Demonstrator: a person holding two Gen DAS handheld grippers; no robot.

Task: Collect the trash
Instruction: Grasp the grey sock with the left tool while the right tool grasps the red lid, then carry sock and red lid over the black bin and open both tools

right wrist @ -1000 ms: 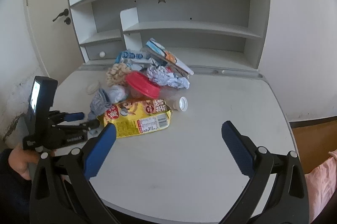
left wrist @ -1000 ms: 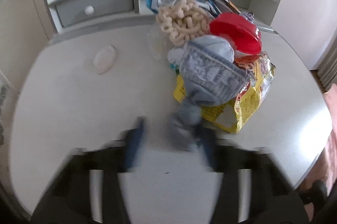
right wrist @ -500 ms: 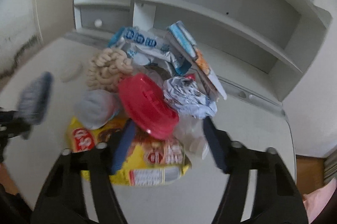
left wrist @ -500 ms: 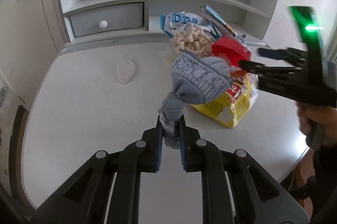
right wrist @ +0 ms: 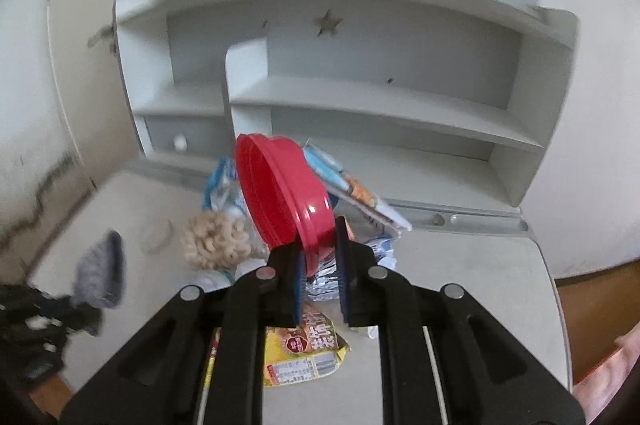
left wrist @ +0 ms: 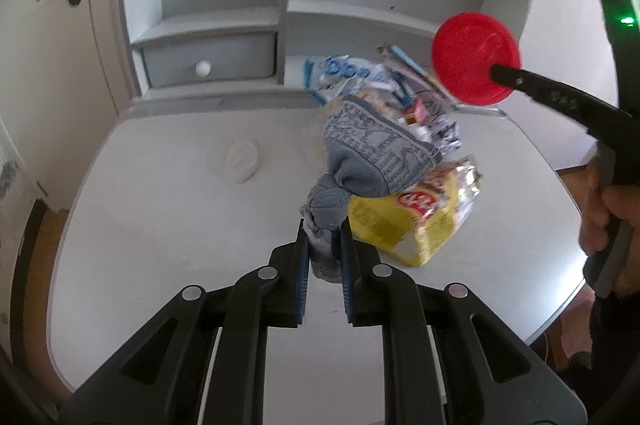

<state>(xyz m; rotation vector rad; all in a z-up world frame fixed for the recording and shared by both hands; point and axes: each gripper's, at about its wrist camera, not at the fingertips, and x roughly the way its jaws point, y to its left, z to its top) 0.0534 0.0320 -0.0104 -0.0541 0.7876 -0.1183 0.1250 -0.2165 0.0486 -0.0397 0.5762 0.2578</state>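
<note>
A pile of trash lies on the white desk [left wrist: 160,225]. My left gripper [left wrist: 324,245] is shut on the end of a grey patterned sock [left wrist: 372,153] and holds it lifted above the desk; the sock also shows blurred in the right wrist view [right wrist: 100,269]. My right gripper [right wrist: 318,253] is shut on the rim of a red plastic lid [right wrist: 280,193] and holds it in the air above the pile; the lid also shows in the left wrist view [left wrist: 476,59]. A yellow snack bag [left wrist: 412,221] lies below the sock.
The pile also holds a blue-and-white wrapper [left wrist: 344,77], beige ring snacks [right wrist: 216,241], crumpled foil [right wrist: 324,277] and flat packets [right wrist: 356,189]. A small white disc [left wrist: 242,161] lies at the left. A shelf unit with a drawer [left wrist: 208,61] stands behind.
My right gripper has closed on the red lid and lifted it off the pile. My left gripper has raised the sock higher.
</note>
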